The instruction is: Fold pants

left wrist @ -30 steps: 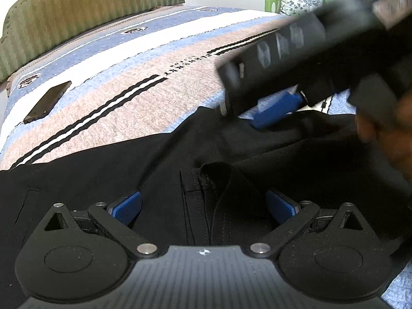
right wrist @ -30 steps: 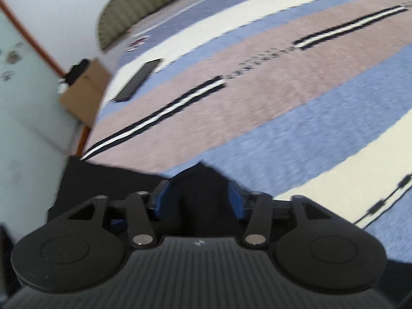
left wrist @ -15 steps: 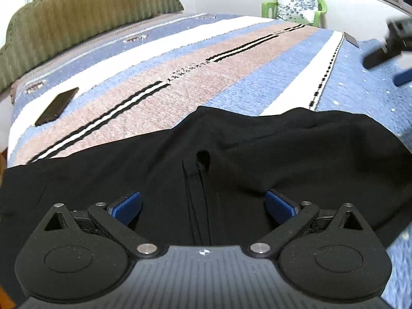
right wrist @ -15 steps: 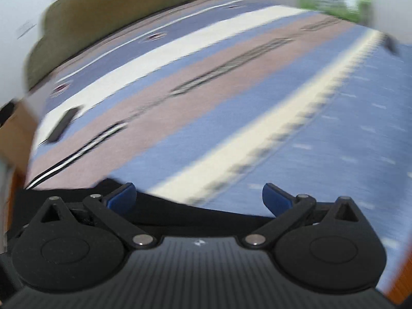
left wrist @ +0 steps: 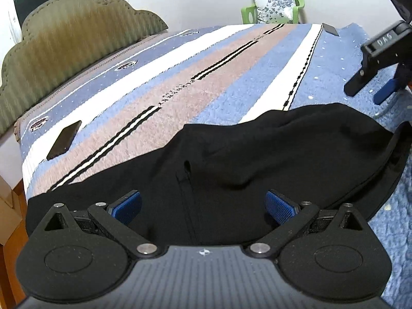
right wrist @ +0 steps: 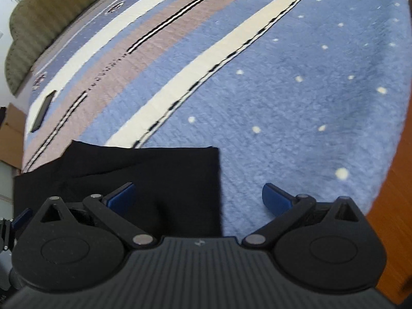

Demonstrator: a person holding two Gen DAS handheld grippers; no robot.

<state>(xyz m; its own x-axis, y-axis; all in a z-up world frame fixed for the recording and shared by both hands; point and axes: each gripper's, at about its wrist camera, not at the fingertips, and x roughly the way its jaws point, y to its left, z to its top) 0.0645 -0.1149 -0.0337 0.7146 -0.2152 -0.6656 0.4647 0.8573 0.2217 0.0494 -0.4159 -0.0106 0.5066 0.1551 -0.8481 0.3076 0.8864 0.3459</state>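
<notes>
The black pants (left wrist: 231, 170) lie in a loose fold on the striped blanket (left wrist: 231, 77), the fly seam (left wrist: 185, 180) facing me. My left gripper (left wrist: 203, 206) hovers open above their middle, both blue pads clear of the cloth. In the left wrist view my right gripper (left wrist: 368, 90) hangs at the far right, beyond the pants. From the right wrist view the right gripper (right wrist: 198, 198) is open and empty. Its left pad is over the pants' square corner (right wrist: 167, 175) and its right pad over the bare blue blanket (right wrist: 296, 103).
A black phone (left wrist: 64, 140) lies on the blanket near the olive headboard (left wrist: 64, 43). A green chair with a floral cushion (left wrist: 273, 0) stands beyond the bed. The bed's edge drops to an orange-brown floor (right wrist: 391, 219) on the right. A cardboard box (right wrist: 10, 139) stands at the left.
The right gripper let go of the black cloth, opened wide and swung away to the right side of the pants. The left gripper stayed open and drew back a little.
</notes>
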